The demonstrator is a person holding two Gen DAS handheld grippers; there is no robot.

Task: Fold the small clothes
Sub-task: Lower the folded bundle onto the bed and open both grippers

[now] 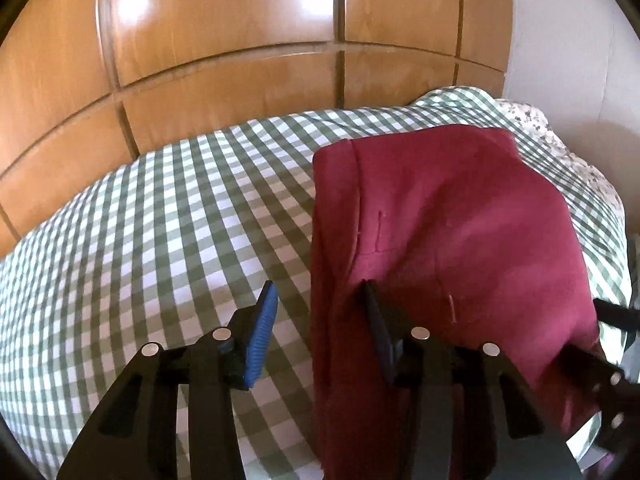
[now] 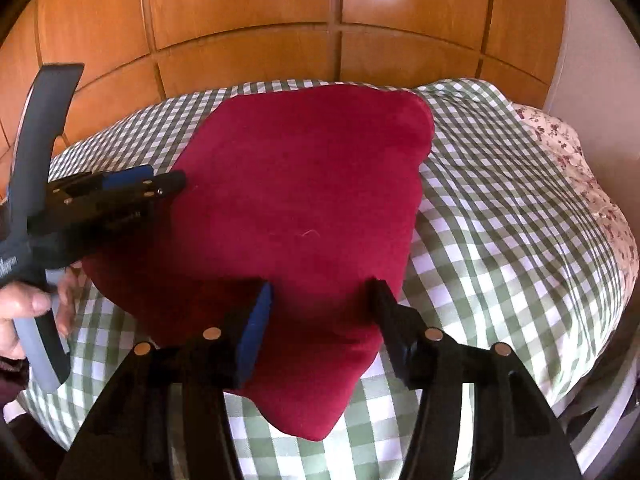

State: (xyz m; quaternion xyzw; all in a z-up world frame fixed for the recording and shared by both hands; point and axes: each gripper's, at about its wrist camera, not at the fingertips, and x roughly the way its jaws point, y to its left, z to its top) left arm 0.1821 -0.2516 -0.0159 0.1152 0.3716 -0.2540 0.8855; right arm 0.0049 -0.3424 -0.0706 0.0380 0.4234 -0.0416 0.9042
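- The dark red garment (image 2: 304,208) lies on the green-checked bed cover (image 2: 500,208), already doubled into a compact, roughly squared shape, so most of your folding looks done.
- Your left gripper (image 1: 320,316) has its jaws spread wide; one finger sits over the garment's left edge, the other over bare cover, and nothing is pinched between them.
- Your right gripper (image 2: 320,304) is likewise spread apart, straddling the near edge of the garment without clamping it.
- From the right wrist view, the near corner trails to a loose point rather than a clean edge, so you probably have one more fold or a tidy-up left.
- Whether layers underneath are aligned is hard to judge; the top surface hides them.
- A floral pillow (image 2: 580,184) lies at the far right.
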